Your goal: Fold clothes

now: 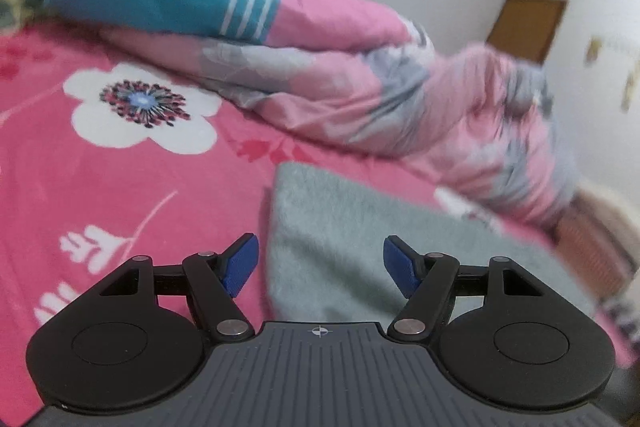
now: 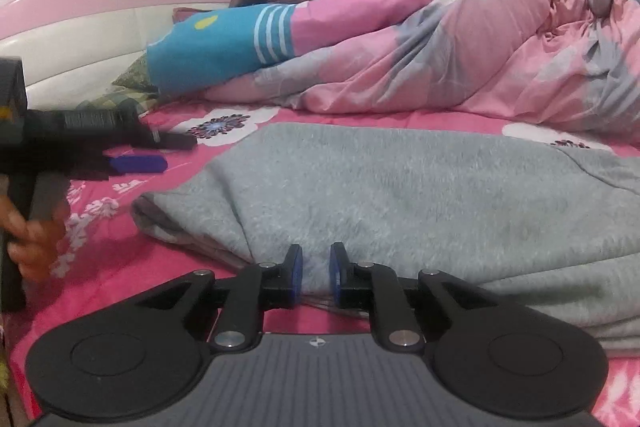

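Where bedsheet [image 2: 120, 259] shows, garment [image 2: 400, 195] edge.

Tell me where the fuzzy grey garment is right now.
The fuzzy grey garment lies flat on the pink floral bedsheet, filling the right wrist view's middle, in front of the rumpled pink-and-grey quilt, its near edge between the right gripper's fingers.

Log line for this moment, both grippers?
left gripper: open, empty | right gripper: slightly open at grey garment edge | bedsheet: garment lying flat
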A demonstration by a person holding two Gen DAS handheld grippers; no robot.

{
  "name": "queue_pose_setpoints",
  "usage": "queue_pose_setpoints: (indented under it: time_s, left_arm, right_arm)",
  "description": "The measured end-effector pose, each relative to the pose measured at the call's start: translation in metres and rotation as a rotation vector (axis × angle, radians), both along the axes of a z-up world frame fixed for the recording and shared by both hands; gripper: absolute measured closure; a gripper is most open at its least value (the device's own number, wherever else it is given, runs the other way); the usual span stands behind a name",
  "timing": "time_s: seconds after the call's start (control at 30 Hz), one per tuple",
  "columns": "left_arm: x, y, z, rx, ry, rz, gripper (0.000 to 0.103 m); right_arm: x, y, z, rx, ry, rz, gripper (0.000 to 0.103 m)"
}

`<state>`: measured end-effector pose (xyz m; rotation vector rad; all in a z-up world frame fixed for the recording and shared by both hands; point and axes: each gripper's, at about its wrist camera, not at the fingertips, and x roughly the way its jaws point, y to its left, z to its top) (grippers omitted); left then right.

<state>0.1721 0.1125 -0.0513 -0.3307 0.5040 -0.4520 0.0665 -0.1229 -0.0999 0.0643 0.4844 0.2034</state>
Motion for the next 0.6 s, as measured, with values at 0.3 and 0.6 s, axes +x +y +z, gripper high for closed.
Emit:
queue_pose_setpoints:
  time_s: [0.3,0.6]
  left_arm:
    - [-0.022,-0.081,-0.001,0.323,-0.186,-0.157,0.033]
    - [-0.009,-0.073,-0.023,0.308,-0.024,-0.171,0.025]
  right_arm:
    - [-0.003,0.003,0.006,-0.009,-0.010,-0.002,0.087]
    - [-0.003,-0.003,0.005,0.027,-0.008,0.003,0.087]
